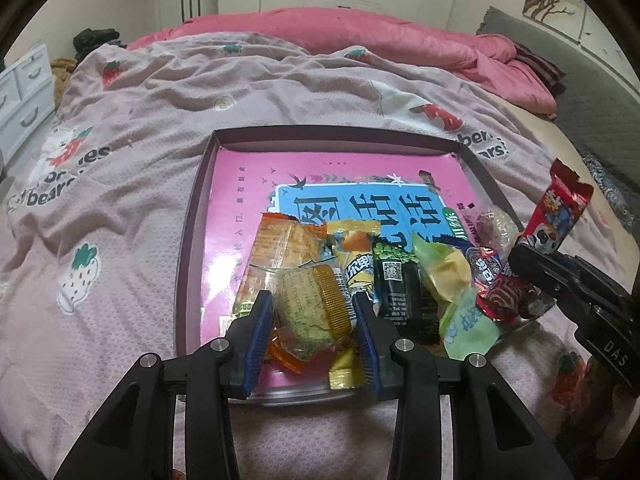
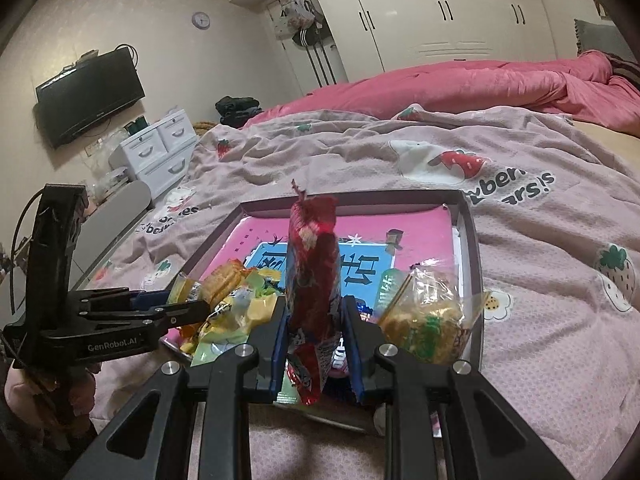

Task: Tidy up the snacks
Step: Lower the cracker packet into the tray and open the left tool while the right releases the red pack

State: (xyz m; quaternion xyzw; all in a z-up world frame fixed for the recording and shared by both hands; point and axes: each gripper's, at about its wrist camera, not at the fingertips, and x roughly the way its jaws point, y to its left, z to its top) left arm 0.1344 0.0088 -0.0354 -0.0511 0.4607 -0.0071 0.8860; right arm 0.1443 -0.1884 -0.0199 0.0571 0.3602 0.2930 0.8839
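A shallow pink box (image 1: 192,216) lies on the bed with a pile of wrapped snacks at its near end. My left gripper (image 1: 314,314) is shut on a clear-wrapped biscuit pack (image 1: 310,308) over the pile; it also shows in the right wrist view (image 2: 188,308). My right gripper (image 2: 314,320) is shut on a red snack packet (image 2: 314,264) that stands upright above the box's near edge. In the left wrist view the red packet (image 1: 560,208) and right gripper (image 1: 560,276) are at the right. A black seaweed packet (image 1: 396,288) and a green packet (image 1: 444,276) lie in the pile.
The box sits on a pink strawberry-print blanket (image 1: 140,152). A pink quilt (image 1: 360,36) lies bunched at the far end of the bed. A white drawer unit (image 2: 160,144) and a wall TV (image 2: 88,96) stand to the left. White wardrobes (image 2: 440,12) line the back wall.
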